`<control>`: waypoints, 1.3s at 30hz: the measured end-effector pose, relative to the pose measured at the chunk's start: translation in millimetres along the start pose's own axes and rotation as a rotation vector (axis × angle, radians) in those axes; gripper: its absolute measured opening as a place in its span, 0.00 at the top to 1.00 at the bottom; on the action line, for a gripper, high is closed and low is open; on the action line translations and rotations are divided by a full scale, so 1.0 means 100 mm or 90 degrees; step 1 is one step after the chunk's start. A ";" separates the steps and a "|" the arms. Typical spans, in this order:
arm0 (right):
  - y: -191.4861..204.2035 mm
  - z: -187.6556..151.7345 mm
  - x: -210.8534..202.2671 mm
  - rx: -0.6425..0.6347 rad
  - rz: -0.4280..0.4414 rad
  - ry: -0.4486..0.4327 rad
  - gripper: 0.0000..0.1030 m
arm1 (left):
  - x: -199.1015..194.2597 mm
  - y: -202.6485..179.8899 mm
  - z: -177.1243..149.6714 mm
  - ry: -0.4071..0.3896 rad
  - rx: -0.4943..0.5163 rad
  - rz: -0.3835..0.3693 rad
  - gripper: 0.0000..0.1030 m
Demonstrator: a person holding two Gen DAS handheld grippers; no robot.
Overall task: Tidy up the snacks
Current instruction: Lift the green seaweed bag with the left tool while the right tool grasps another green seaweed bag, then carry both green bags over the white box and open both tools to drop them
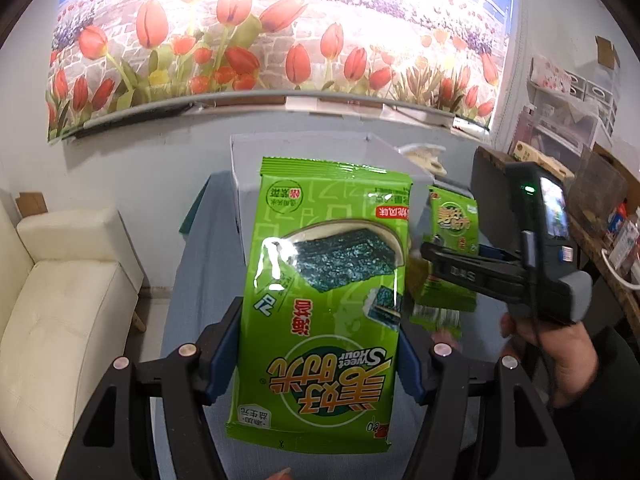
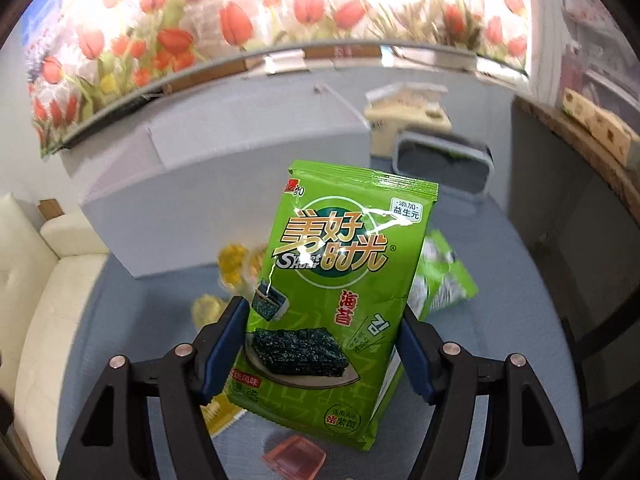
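You've got one green seaweed pack [image 1: 320,300] in your left gripper [image 1: 316,356], blue pads [image 1: 224,356] pressed on both long edges, jaws about half width bc the pack itself sets the gap; it's held upside down, print inverted, bottom seal hanging toward you, prob. so the far end leads into whatever bin you pick.

Your right gripper [image 2: 320,350] has a second seaweed pack [image 2: 332,304], right way up, tilted a bit; the jaws bracket its lower half and both pads look to touch the edges, so I'd call that a grip, tho the frame is motion-blurred so not 100% sure. In the left cam you see that same right gripper off to the right w/ its pack [image 1: 452,240], near yours but apart.

Both packs are in the air above the blue table [image 2: 132,320]; the white box [image 2: 224,200] sits at the back, a grey-rimmed bin [image 2: 444,164] further right. Still on the table: yellow wrapped snacks [image 2: 236,268], a red jelly cup [image 2: 294,460], another green pack [image 2: 448,280] lying flat. Edge grip keeps the foil from crushing; likely you're pairing like w/ like, so my guess is both go to one container; can't tell which yet.
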State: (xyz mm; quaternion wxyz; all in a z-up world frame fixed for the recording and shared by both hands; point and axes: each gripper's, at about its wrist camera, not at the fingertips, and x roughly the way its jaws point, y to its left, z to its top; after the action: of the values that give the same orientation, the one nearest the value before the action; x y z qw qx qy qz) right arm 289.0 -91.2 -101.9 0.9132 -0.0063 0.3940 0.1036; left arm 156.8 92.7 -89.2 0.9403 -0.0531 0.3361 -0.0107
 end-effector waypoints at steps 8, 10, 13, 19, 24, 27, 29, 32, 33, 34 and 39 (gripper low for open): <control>0.02 0.86 -0.04 -0.060 0.019 -0.061 0.27 | 0.53 0.16 0.99 -0.021 -0.019 0.019 0.29; 0.07 1.10 0.03 -0.079 0.027 -0.068 0.27 | 0.72 0.18 1.21 -0.013 -0.017 0.016 0.29; 0.13 1.36 0.21 -0.084 0.049 -0.057 0.27 | 1.08 0.21 1.54 -0.002 -0.028 0.037 0.29; 0.21 1.58 0.61 -0.108 0.055 -0.040 0.27 | 1.58 0.23 1.87 0.020 -0.007 0.074 0.29; 0.17 1.65 0.87 -0.106 0.052 -0.022 0.27 | 1.86 0.30 1.94 0.048 -0.018 0.091 0.25; 0.21 1.67 0.97 -0.124 0.062 -0.010 0.16 | 1.93 0.30 1.94 0.047 -0.005 0.104 0.00; 0.24 1.66 0.98 -0.140 0.040 -0.024 0.06 | 1.92 0.30 1.94 0.047 0.002 0.105 0.00; 0.18 1.65 0.96 -0.124 0.044 -0.038 0.00 | 1.89 0.36 1.94 0.046 -0.017 0.094 0.00; 0.15 1.64 0.96 -0.119 0.049 -0.036 0.00 | 1.88 0.37 1.93 0.047 -0.020 0.092 0.00; 0.14 1.62 0.94 -0.118 0.047 -0.040 0.00 | 1.87 0.37 1.92 0.046 -0.019 0.094 0.00; 0.00 1.45 0.70 -0.099 0.018 -0.063 0.00 | 1.68 0.31 1.80 0.037 -0.010 0.090 0.00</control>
State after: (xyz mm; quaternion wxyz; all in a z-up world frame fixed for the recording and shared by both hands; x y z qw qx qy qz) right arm 439.8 -64.7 -52.3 0.9269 -0.0666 0.3388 0.1473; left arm 399.9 131.0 -59.9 0.9281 -0.0362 0.3661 0.0564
